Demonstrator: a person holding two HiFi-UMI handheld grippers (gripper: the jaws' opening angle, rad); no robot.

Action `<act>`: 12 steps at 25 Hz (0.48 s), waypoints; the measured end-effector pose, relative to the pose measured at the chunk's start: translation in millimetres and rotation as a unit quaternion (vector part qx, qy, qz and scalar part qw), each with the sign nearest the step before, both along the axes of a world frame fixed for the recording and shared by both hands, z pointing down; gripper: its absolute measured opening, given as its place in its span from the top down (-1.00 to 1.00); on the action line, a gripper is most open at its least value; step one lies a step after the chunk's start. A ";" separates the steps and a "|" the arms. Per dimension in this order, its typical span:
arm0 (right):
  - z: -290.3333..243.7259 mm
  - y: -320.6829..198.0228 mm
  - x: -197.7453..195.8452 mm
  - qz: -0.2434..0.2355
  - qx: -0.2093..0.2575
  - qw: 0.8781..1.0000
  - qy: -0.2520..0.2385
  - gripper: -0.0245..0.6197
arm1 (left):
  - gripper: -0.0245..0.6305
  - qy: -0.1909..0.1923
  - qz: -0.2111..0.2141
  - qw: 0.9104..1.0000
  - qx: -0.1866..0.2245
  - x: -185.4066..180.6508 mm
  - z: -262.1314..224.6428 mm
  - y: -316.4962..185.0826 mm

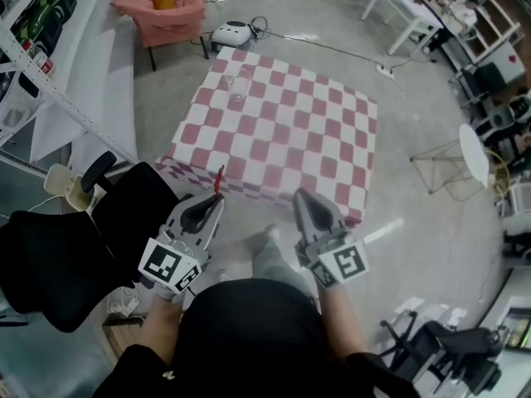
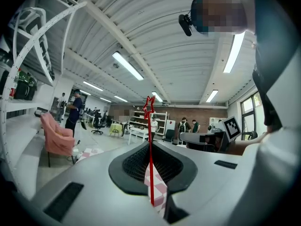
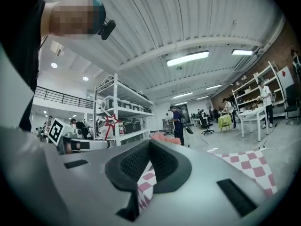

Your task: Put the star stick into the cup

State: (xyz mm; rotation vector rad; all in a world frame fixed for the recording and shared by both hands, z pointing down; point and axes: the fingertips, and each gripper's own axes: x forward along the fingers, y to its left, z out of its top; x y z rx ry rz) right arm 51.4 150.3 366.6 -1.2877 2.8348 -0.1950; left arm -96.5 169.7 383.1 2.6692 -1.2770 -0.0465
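Note:
A thin red star stick (image 1: pixel 218 181) stands up from my left gripper (image 1: pixel 217 199), which is shut on its lower end just short of the table's near edge. In the left gripper view the star stick (image 2: pixel 150 145) rises between the closed jaws of the left gripper (image 2: pixel 151 149), its star on top. A clear glass cup (image 1: pixel 238 81) stands upright near the far left corner of the checkered table (image 1: pixel 315 139), well away from both grippers. My right gripper (image 1: pixel 300 196) is beside the left one, shut and empty; the right gripper (image 3: pixel 149 147) has nothing between its jaws.
A black office chair (image 1: pixel 99 230) stands close at my left. A pink armchair (image 1: pixel 162 11) and a small white device (image 1: pixel 232 33) with cables lie beyond the table. White shelving (image 1: pixel 33 48) runs along the left, and a round white side table (image 1: pixel 474 152) stands at the right.

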 end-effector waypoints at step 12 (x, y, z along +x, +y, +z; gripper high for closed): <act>0.6 -130.5 54.6 -0.059 -0.011 0.998 -0.024 0.88 | 0.77 0.012 -0.075 0.997 -0.005 43.5 -17.1 -131.1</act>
